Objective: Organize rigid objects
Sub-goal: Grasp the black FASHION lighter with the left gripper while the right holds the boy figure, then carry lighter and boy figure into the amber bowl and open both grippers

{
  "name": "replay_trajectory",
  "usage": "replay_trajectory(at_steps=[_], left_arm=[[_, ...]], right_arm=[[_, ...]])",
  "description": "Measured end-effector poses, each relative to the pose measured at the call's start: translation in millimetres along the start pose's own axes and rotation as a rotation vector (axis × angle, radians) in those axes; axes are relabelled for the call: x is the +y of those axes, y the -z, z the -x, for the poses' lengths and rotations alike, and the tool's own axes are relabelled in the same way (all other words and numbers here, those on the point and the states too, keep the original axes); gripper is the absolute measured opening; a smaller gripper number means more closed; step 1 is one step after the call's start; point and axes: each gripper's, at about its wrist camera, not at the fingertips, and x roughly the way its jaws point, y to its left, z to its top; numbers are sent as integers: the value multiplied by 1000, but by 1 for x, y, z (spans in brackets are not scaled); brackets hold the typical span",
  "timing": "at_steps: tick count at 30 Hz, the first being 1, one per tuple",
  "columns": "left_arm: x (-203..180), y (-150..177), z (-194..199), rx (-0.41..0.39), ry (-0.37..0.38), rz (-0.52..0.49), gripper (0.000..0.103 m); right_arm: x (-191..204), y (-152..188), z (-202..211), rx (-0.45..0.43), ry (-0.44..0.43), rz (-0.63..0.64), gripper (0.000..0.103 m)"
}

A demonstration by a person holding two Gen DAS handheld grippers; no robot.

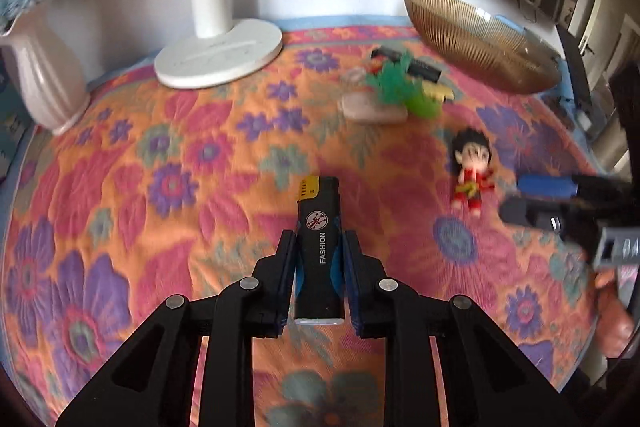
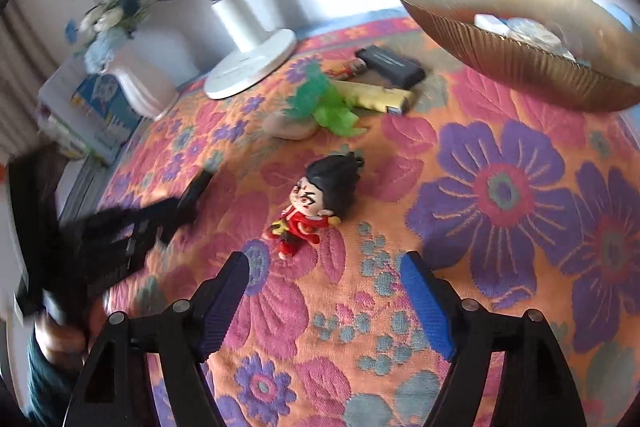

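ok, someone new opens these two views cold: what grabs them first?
Probably the black lighter clamped in the left hand-held gripper, centre of its view, over the loud floral tablecloth. Then the red-suited doll lying just ahead of the open right hand-held gripper, and the gold ribbed bowl at the back right.

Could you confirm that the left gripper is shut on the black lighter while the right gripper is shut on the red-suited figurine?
Not quite. The left gripper is indeed shut on the black lighter, but the right gripper is open. In the right wrist view its jaws stand wide apart above the floral cloth, and the red-suited figurine lies free on the cloth ahead of them, untouched.
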Motion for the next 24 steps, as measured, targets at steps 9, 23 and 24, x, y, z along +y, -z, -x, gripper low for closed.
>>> replay_trajectory(at_steps=[9, 23, 24], left_arm=[[-11, -11, -13, -15, -28, -19, 37], [-25, -25, 31, -183, 50, -10, 20], [-26, -29, 36, -198, 58, -4, 20]], right_arm=[[22, -27, -28, -18, 172, -44, 63], [26, -24, 28, -188, 229, 38, 33], [22, -25, 36, -201, 227, 29, 33]])
